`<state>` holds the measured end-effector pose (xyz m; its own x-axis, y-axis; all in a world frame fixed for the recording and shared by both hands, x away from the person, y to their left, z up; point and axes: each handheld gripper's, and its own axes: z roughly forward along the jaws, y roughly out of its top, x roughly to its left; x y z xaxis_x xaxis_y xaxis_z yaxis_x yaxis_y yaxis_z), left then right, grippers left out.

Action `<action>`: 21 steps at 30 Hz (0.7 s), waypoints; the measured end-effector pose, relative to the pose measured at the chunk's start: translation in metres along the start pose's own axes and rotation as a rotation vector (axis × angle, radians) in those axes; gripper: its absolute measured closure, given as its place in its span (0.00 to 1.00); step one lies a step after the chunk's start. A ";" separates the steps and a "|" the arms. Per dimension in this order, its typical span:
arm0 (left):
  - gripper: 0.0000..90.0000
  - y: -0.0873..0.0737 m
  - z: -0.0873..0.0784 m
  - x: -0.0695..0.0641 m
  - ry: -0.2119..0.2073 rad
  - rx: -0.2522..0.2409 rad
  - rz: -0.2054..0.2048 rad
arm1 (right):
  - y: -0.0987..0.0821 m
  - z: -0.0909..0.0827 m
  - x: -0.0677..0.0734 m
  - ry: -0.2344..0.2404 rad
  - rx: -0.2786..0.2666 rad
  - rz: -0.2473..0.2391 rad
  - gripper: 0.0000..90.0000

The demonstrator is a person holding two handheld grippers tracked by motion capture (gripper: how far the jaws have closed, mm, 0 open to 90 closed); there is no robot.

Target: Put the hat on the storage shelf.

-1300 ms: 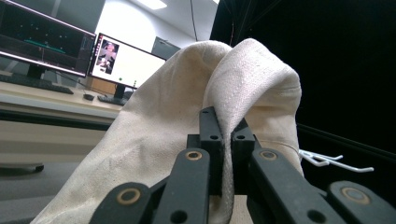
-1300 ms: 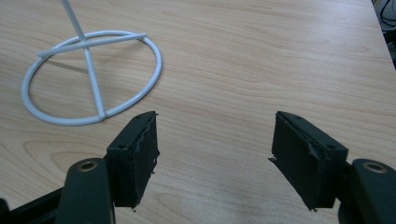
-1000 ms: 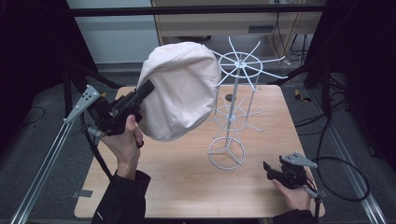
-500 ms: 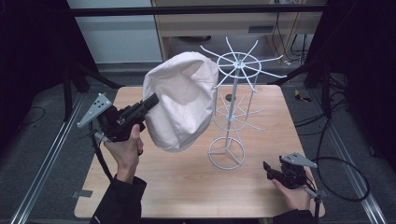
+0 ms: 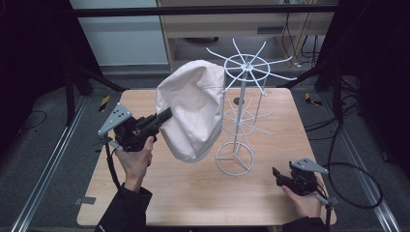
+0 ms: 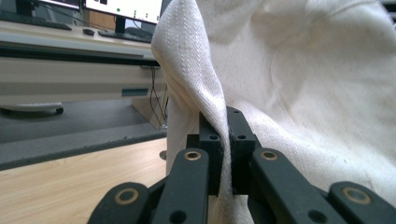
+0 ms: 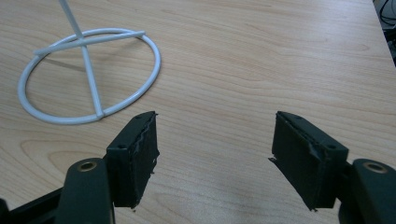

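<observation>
Cream cloth hat held beside the white wire rack

The left claw (image 5: pixel 164 116) was clamped on a fold of the cream cloth hat (image 5: pixel 193 113), which hung above the wooden bench (image 5: pixel 193 193), its right edge against the white wire rack (image 5: pixel 241 96). The right claw (image 7: pixel 215 156), nearer the rack's ring base, rested wide open and empty.

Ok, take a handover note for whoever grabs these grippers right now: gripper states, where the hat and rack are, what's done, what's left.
Left gripper: shut on a fold of the cream hat, held in the air beside the white wire rack.
Right gripper: open, empty, low over the table near the rack's ring base.
Done: hat gripped and lifted.
Left: the hat is not clearly on a prong yet; probably hang it, then release.
</observation>
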<state>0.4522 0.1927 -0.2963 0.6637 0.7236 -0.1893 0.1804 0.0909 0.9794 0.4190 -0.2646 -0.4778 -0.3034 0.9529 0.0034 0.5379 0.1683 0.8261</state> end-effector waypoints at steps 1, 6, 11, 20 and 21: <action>0.97 -0.001 0.001 -0.001 -0.001 0.010 0.002 | 0.000 0.000 0.000 0.001 0.000 0.000 0.35; 0.97 -0.006 0.006 -0.003 0.001 0.037 0.010 | 0.000 0.000 0.000 0.000 0.002 0.000 0.35; 0.97 -0.011 0.012 -0.005 0.000 0.063 0.018 | 0.000 0.000 0.000 0.000 0.004 0.002 0.35; 0.96 -0.018 0.022 -0.010 -0.002 0.101 0.026 | 0.000 0.001 0.001 0.001 0.005 0.005 0.35; 0.96 -0.018 0.022 -0.010 -0.002 0.101 0.026 | 0.000 0.001 0.001 0.001 0.005 0.005 0.35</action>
<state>0.4584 0.1692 -0.3134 0.6703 0.7238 -0.1637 0.2350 0.0022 0.9720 0.4192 -0.2640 -0.4782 -0.3016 0.9534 0.0087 0.5437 0.1645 0.8230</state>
